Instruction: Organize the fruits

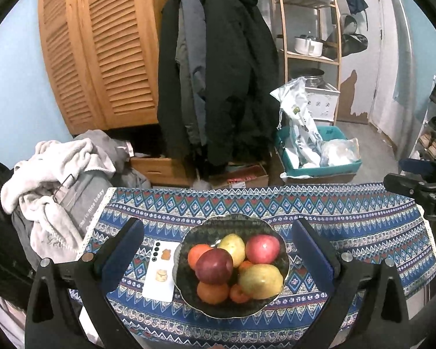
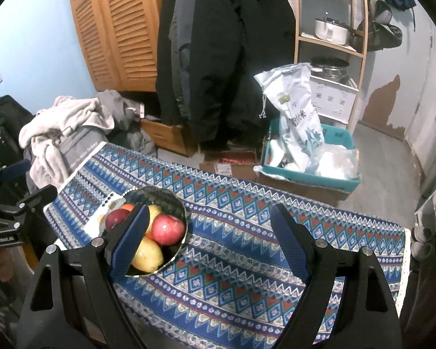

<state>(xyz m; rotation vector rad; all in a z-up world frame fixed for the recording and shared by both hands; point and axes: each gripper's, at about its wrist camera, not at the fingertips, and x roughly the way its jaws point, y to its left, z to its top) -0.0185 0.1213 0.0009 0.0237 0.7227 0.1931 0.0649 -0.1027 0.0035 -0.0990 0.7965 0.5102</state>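
Both pairs of our fingers stand wide apart, gripping nothing: left gripper [image 1: 218, 232] over the dark scalloped bowl [image 1: 232, 224] of apples, pears and oranges; right gripper [image 2: 209, 218] over patterned blue tablecloth [image 2: 232, 261].

On the table [image 1: 363, 226], the bowl [image 1: 232, 224] sits near the front edge, left of the middle. In it lie apples [image 1: 214, 266], pears [image 1: 261, 280] and oranges [image 1: 212, 292], piled touching. A phone [image 1: 160, 270] lies just left of the bowl. Clothes [image 1: 52, 180] are heaped past the table's left edge; coats [image 1: 218, 72] hang behind its far edge.
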